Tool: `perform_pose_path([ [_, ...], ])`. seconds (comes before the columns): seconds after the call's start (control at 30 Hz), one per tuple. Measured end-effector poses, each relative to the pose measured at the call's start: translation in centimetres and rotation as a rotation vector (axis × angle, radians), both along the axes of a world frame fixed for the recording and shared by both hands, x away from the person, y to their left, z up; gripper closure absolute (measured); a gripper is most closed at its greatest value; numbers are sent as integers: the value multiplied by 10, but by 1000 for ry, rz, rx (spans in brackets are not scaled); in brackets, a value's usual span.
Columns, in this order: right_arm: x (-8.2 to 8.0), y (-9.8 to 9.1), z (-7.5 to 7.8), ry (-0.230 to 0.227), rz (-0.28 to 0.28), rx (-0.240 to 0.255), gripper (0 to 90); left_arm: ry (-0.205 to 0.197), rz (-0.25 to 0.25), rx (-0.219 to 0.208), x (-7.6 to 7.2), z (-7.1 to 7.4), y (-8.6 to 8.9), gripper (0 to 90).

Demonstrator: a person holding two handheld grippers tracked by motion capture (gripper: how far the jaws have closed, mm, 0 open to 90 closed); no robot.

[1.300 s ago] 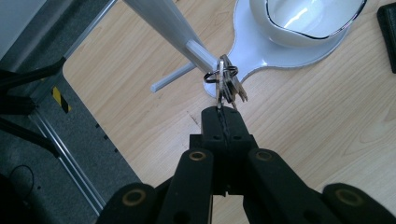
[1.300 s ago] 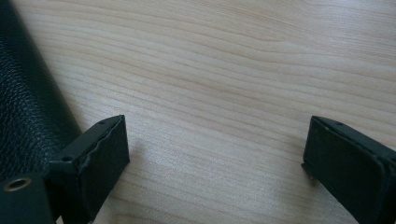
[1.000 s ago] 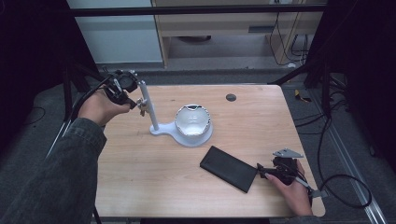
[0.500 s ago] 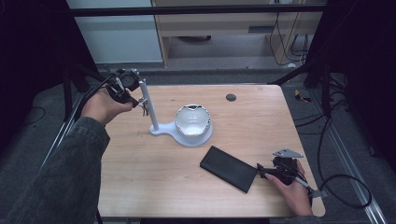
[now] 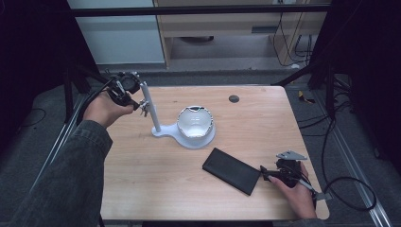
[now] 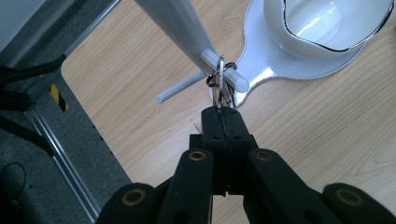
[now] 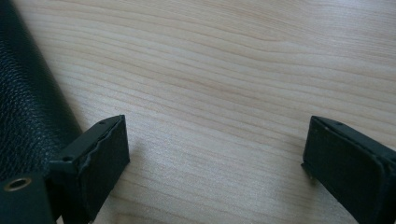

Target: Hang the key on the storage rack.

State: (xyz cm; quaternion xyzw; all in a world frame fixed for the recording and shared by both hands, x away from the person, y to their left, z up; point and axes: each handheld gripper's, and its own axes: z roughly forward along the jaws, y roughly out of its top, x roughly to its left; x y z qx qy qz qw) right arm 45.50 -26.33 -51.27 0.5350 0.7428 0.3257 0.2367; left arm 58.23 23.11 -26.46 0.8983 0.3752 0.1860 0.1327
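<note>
A white stand (image 5: 150, 109) rises from a flat white base that carries a white bowl (image 5: 194, 122). A metal key ring (image 6: 220, 77) hangs on the stand's short side peg (image 6: 233, 80). My left gripper (image 6: 222, 113) is shut on the lower part of that ring, just under the peg. From above, the left gripper (image 5: 142, 105) is at the pole's left side. My right gripper (image 7: 215, 140) rests open on the bare wood with nothing between its jaws. A black leather case (image 7: 23, 93) lies just beside its left jaw; from above the case (image 5: 231, 170) lies flat, left of the right gripper (image 5: 265, 174).
A small dark round disc (image 5: 233, 99) sits near the table's far edge. The wooden table (image 5: 265, 127) ends close behind the left hand, with metal rails and cables on the floor at both sides. A cabinet stands beyond the far edge.
</note>
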Motion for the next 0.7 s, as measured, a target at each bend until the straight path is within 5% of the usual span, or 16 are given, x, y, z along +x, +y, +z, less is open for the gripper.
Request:
perform_pose_path([
  [0.17, 0, 0, 0, 0, 0, 0, 71, -18, -9, -29, -3, -3, 4, 895],
  [0.2, 0, 0, 0, 0, 0, 0, 71, -65, -7, -51, -7, 0, 8, 862],
  [0.27, 0, 0, 0, 0, 0, 0, 71, -81, -6, -67, -11, 1, 10, 825],
  [0.33, 0, 0, 0, 0, 0, 0, 71, -146, -22, -102, -26, 3, 17, 819],
  [0.43, 0, 0, 0, 2, 0, -1, 71, -177, -21, -133, -37, 2, 22, 820],
  [0.7, 0, 0, 0, 2, -3, 6, 71, -199, -110, -191, -77, -17, 20, 822],
])
